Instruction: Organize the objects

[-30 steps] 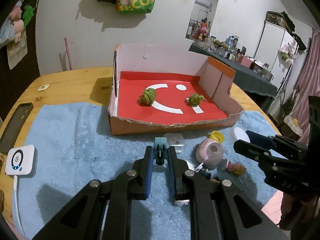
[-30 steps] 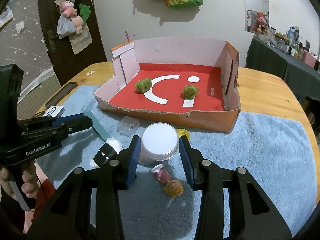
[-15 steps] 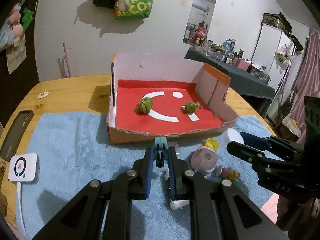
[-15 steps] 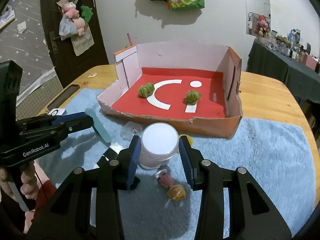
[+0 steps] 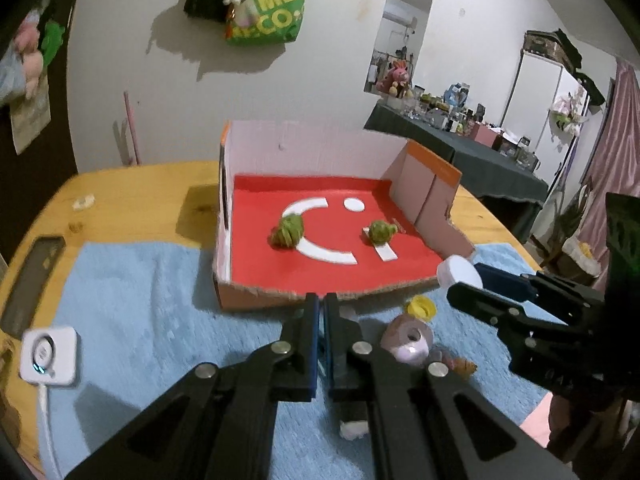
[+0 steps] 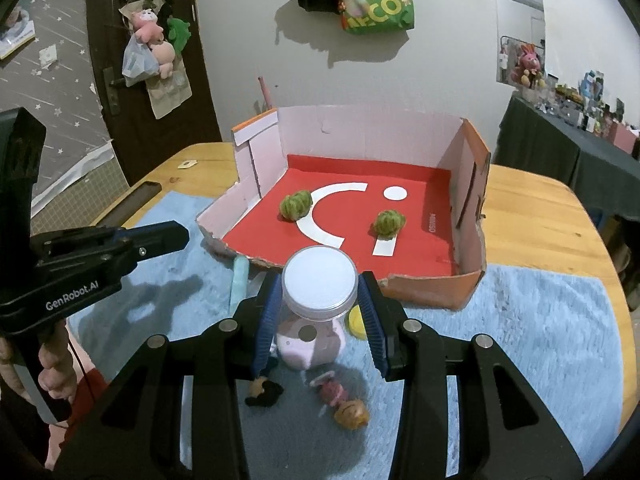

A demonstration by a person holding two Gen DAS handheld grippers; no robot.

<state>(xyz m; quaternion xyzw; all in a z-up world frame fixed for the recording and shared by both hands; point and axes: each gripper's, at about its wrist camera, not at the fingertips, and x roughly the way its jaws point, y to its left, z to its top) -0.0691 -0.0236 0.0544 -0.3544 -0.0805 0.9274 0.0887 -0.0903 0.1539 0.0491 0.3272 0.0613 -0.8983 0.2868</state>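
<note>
Left wrist view: left gripper (image 5: 321, 304) pressed together with nothing between; the teal strip it pinched a second ago is gone from it.

Right wrist view: that teal strip (image 6: 239, 280) lies on the blue towel (image 6: 540, 320), short of the cardboard box (image 6: 432, 292). The right gripper (image 6: 320, 292) pinches the white-lidded jar (image 6: 319, 280), now lifted nearer the box.

Left gripper (image 5: 321, 312), jaws closed together, hangs over the blue towel (image 5: 140, 300) before the box (image 5: 320, 216) (two green balls inside).

Your left gripper (image 5: 321, 308) and right gripper (image 6: 320, 300) are black plastic with blue ribbed pads (image 6: 269, 312) and silver screws (image 6: 229, 324); white "GenRobot.AI" lettering marks the left one's side.
</note>
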